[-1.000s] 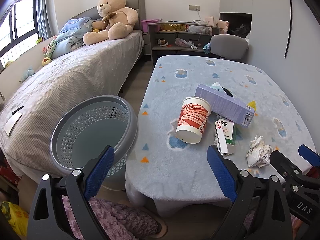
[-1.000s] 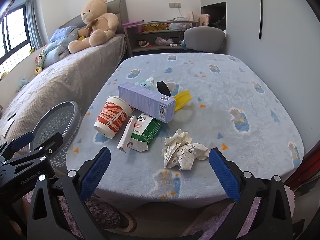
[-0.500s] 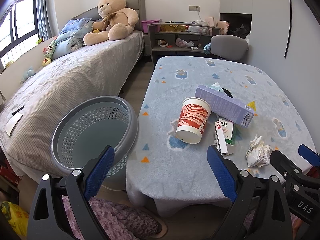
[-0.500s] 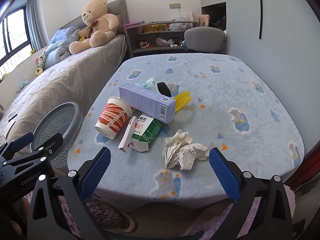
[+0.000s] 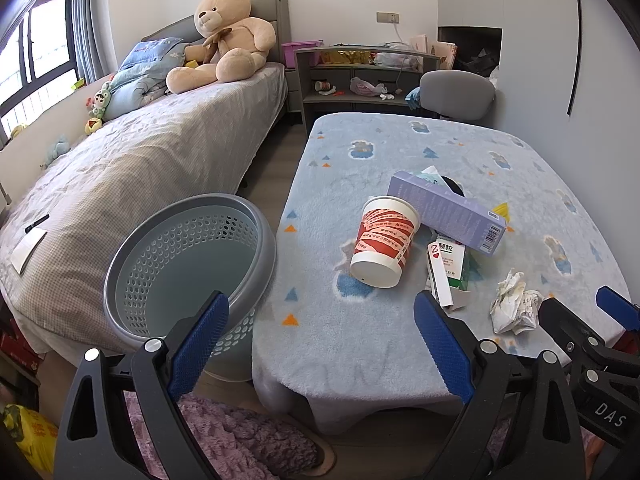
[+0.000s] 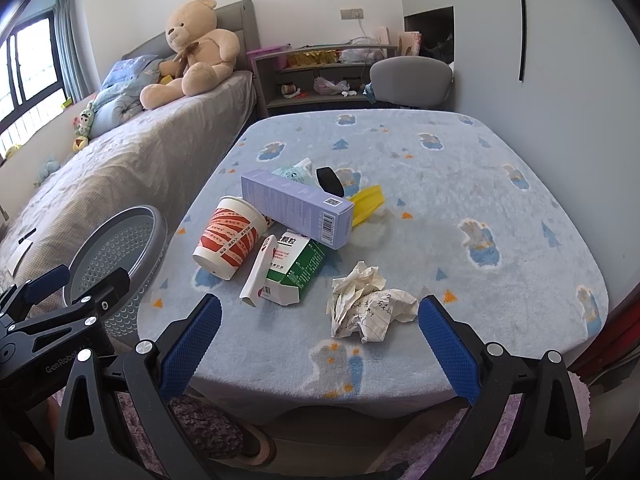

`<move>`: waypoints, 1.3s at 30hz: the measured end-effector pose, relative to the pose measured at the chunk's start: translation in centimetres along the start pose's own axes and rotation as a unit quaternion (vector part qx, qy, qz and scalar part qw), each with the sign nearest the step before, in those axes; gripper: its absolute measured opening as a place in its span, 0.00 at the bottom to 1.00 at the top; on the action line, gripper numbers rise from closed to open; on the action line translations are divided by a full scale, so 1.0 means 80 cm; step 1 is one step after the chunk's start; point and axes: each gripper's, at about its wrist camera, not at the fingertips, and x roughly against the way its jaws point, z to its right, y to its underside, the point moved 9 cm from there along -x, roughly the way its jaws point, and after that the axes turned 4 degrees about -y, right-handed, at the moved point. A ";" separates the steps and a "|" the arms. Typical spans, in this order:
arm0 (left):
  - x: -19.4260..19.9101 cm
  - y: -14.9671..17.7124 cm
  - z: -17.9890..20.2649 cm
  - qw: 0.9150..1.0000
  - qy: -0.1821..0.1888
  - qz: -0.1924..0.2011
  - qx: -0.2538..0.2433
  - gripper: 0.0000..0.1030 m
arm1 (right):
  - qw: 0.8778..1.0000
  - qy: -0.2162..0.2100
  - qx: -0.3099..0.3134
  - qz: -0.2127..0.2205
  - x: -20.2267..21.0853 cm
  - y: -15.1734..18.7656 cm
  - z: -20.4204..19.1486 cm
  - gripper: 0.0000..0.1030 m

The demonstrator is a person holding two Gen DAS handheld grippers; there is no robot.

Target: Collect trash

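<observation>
Trash lies on the blue table (image 6: 460, 184): a red and white paper cup (image 6: 229, 240) on its side, a long purple box (image 6: 298, 208), a green and white carton (image 6: 294, 266), crumpled paper (image 6: 366, 306), a yellow piece (image 6: 366, 202) and a black item (image 6: 330, 181). The cup (image 5: 384, 246), box (image 5: 448, 212) and paper (image 5: 514, 304) also show in the left wrist view. A grey perforated bin (image 5: 188, 268) stands left of the table. My left gripper (image 5: 320, 344) is open and empty near the bin. My right gripper (image 6: 320, 340) is open and empty before the paper.
A bed (image 5: 132, 160) with a teddy bear (image 5: 224, 40) runs along the left. A shelf (image 5: 360, 76) and a grey chair (image 5: 456, 90) stand behind the table. A purple rug (image 5: 224, 440) lies on the floor below.
Both views have barely shifted; the right gripper has crept slightly towards the table. Nothing on the table has moved.
</observation>
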 end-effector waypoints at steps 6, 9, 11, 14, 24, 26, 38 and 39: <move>0.000 0.000 0.000 1.000 0.000 0.000 0.000 0.87 | 1.000 0.000 0.000 0.000 0.000 -0.002 -0.002 0.94; 0.000 0.000 0.000 1.000 0.000 0.000 0.000 0.87 | 1.000 0.000 0.000 0.001 0.000 -0.002 -0.003 0.94; 0.000 0.000 0.000 1.000 0.000 0.000 0.000 0.87 | 1.000 0.000 0.000 0.001 0.000 -0.002 -0.003 0.94; 0.000 0.000 0.000 1.000 0.000 0.000 0.000 0.87 | 1.000 0.000 0.000 0.001 0.000 -0.003 -0.004 0.94; 0.001 0.000 0.000 1.000 0.000 0.001 0.000 0.87 | 1.000 0.000 0.000 0.002 0.001 -0.003 -0.003 0.94; 0.001 0.000 0.000 1.000 0.000 0.001 0.000 0.87 | 1.000 -0.002 -0.001 0.002 0.001 -0.003 -0.003 0.94; 0.001 0.000 0.000 1.000 0.000 0.001 0.000 0.87 | 1.000 -0.001 -0.001 0.002 0.001 -0.001 -0.001 0.94; 0.001 0.000 0.001 1.000 0.000 0.001 0.000 0.87 | 1.000 -0.002 -0.001 0.002 0.001 -0.001 -0.002 0.94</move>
